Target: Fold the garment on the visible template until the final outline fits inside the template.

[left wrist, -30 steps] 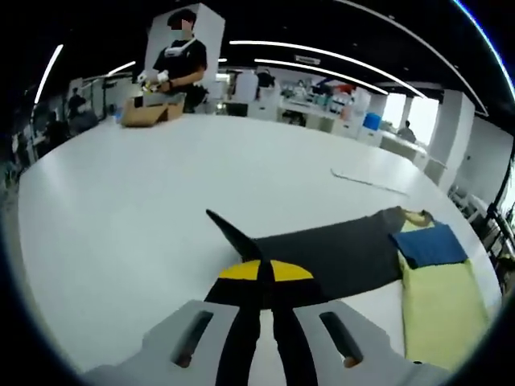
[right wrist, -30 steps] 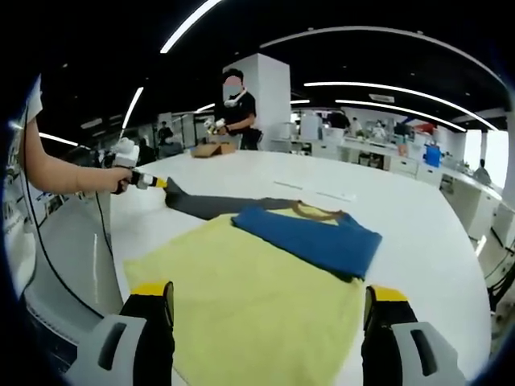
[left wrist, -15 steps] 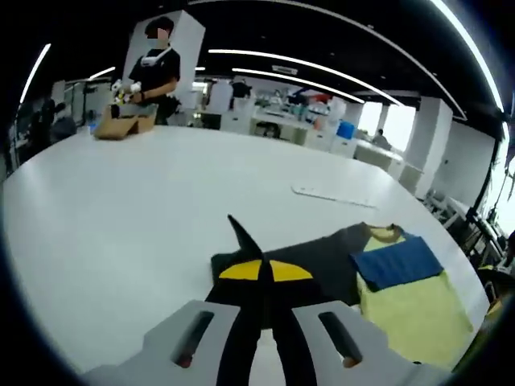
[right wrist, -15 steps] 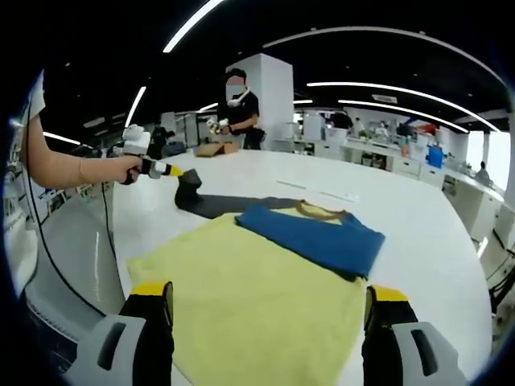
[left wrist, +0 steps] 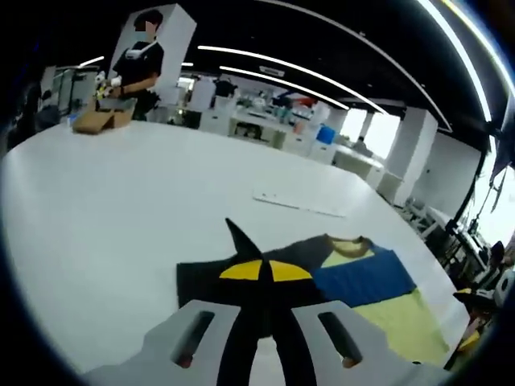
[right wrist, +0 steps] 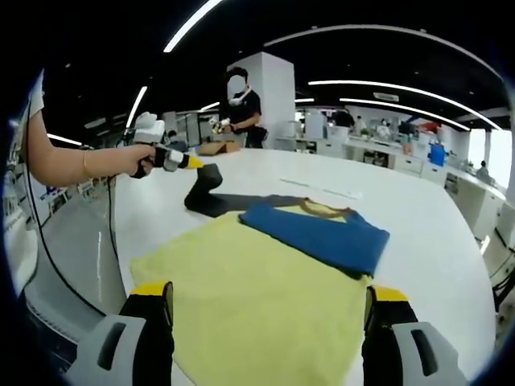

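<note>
A yellow T-shirt (right wrist: 257,289) lies flat on the white table (right wrist: 418,233), with one blue sleeve (right wrist: 318,236) folded across its chest and a dark grey sleeve (right wrist: 217,201) stretched to the far side. My left gripper (left wrist: 265,272) is shut on the grey sleeve's (left wrist: 241,273) end and holds it lifted off the table; the left gripper (right wrist: 193,163) also shows in the right gripper view, held by a hand. My right gripper (right wrist: 268,299) stands open over the shirt's near hem, holding nothing. The shirt's yellow body (left wrist: 402,322) and blue sleeve (left wrist: 366,277) lie to the right in the left gripper view.
A pale flat strip (left wrist: 298,205) lies on the table beyond the shirt. A cardboard box (left wrist: 96,121) sits at the far edge, where a person (left wrist: 137,68) stands. Desks and other people fill the room behind.
My left gripper has carried the grey sleeve end up and inward toward the shirt's body, so the sleeve now bunches and rises. The right gripper has stayed put and open.
</note>
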The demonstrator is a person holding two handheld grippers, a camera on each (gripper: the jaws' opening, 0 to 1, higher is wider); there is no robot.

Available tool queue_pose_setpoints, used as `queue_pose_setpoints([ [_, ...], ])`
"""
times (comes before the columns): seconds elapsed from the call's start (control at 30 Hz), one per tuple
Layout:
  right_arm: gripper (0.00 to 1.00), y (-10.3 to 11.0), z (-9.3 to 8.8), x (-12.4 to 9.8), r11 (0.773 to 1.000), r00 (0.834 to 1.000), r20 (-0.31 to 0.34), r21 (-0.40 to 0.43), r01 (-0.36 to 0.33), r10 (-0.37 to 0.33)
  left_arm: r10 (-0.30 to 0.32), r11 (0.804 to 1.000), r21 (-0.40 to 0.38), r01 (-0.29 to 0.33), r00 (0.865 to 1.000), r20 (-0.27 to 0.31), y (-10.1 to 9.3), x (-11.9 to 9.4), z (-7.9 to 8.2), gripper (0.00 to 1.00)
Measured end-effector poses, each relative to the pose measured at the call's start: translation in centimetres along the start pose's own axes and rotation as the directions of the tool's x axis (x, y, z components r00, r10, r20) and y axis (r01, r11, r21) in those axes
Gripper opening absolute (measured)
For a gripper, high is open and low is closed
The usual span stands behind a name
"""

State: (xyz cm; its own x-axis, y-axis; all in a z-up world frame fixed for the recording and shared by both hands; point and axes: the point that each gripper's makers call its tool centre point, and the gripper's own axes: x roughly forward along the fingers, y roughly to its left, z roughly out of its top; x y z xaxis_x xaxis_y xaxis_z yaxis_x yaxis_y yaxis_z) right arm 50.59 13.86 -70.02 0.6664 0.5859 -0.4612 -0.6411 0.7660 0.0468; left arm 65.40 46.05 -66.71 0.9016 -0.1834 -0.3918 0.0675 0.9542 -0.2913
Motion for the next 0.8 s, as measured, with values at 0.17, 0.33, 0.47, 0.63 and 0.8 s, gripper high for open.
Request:
queue_pose_setpoints([
  [0.17, 0.98, 0.0, -0.1, 0.0, 1.0, 1.0, 0.0, 0.005, 0.002, -0.002, -0.05, 0.999, 0.005, 0.05, 0.999, -0.004, -2.4, 0.9, 0.1, 0.0],
  [0.33, 0.98, -0.1, -0.3, -0.1, 1.0, 1.0, -0.001, 0.006, 0.003, -0.003, -0.086, 0.996, 0.021, 0.086, 0.996, -0.001, -4.4, 1.7, 0.5, 0.0],
  [0.47, 0.98, -0.2, -0.3, -0.2, 1.0, 1.0, 0.0, 0.01, 0.006, -0.006, -0.109, 0.994, 0.026, 0.109, 0.994, -0.001, -5.8, 2.3, 0.8, 0.0],
  [0.63, 0.98, -0.3, -0.7, -0.4, 1.0, 1.0, -0.007, 0.009, 0.013, -0.013, -0.163, 0.987, 0.015, 0.163, 0.987, 0.002, -8.1, 2.9, 1.2, 0.0],
  [0.8, 0.98, -0.4, -1.0, -0.6, 1.0, 1.0, -0.011, 0.014, 0.015, -0.015, -0.195, 0.98, 0.021, 0.195, 0.981, -0.005, -10.2, 3.8, 1.2, 0.0],
])
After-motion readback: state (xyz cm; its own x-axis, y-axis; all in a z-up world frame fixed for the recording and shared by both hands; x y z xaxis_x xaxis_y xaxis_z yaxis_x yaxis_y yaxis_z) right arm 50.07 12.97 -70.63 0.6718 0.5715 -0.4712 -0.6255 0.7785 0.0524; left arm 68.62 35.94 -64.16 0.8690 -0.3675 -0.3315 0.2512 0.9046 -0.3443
